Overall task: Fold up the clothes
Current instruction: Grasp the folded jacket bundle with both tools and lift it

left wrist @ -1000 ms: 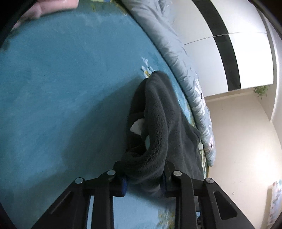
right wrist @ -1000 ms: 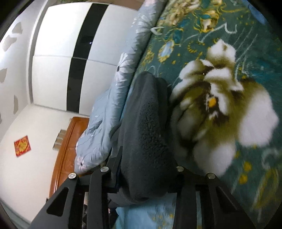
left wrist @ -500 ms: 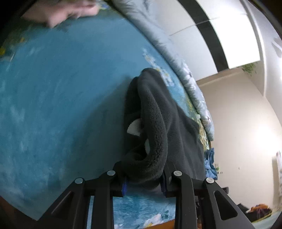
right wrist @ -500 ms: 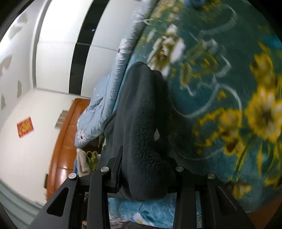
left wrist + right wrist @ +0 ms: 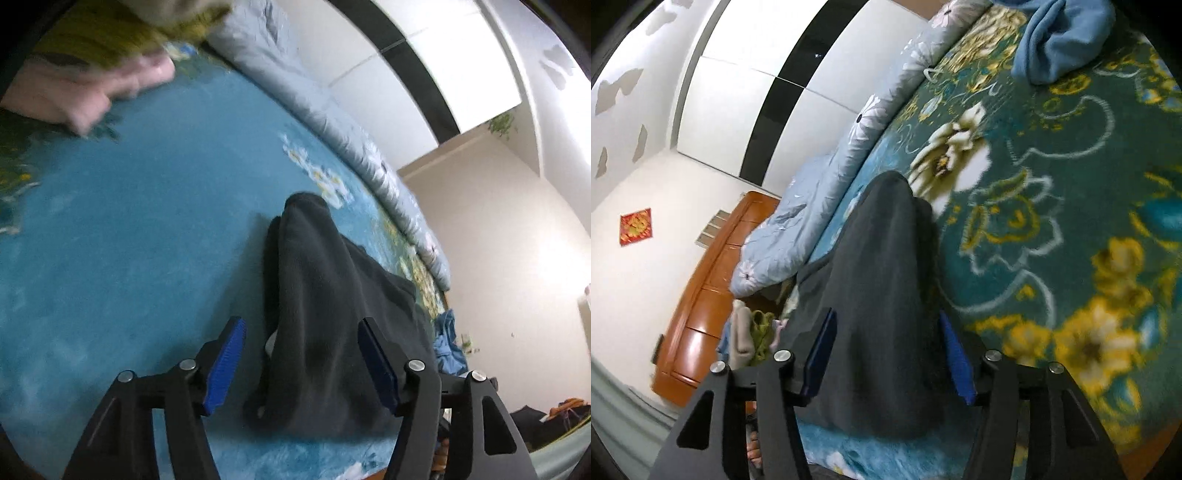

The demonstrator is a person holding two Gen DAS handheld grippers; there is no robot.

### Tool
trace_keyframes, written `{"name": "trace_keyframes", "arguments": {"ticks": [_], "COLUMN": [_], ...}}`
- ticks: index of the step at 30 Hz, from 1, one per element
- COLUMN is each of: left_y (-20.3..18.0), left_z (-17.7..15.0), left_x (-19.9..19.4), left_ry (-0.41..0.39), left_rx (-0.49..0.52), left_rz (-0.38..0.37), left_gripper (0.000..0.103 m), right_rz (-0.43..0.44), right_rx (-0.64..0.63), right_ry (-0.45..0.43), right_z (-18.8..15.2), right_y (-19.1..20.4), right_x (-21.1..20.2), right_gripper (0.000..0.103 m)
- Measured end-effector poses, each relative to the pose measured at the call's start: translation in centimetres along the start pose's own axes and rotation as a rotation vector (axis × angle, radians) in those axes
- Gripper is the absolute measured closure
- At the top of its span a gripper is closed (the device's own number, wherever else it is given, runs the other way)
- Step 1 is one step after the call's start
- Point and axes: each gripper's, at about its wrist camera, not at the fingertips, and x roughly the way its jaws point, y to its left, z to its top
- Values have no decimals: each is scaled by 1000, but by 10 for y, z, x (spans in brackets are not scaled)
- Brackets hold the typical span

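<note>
A dark grey fleece garment [image 5: 325,306] lies folded in a long strip on the blue floral blanket [image 5: 129,240]. My left gripper [image 5: 303,362] is open, its blue pads [image 5: 226,362] standing apart on either side of the garment's near end. In the right wrist view the same garment [image 5: 882,295] lies between the pads of my right gripper [image 5: 886,358], which is open too. Neither gripper holds the cloth.
A grey-blue flowered quilt [image 5: 332,122] runs along the far edge of the bed, also in the right wrist view [image 5: 827,206]. A pink cloth [image 5: 77,96] lies at the left view's top left. A light blue garment [image 5: 1060,40] lies at the right view's top. A wooden dresser [image 5: 709,295] stands beside the bed.
Both grippers have opened and let go of the grey fleece garment, which now rests on the blanket. Both have drawn back a little.
</note>
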Motion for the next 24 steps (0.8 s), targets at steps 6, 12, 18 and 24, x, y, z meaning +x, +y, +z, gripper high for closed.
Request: {"name": "trace_keyframes", "arguments": {"ticks": [6,12,18,24], "left_y": [5,1,-6,-25], "left_z": [8,14,20,11], "left_x": [34,45,59,70], "left_ry": [185,279,320,330], "left_rx": [25,129,155,215], "left_rz": [-56,-46,-89,-62], "left_gripper": [24,16,11,12], "right_rz": [5,-17,16,59], "right_rx": [-27,-35,-58,-105], "right_ry": [127,235,295,305], "right_z": [19,31,42,39], "right_y": [7,9,14,11], "right_x": [34,69,87,85], "right_gripper": [44,39,39,39]}}
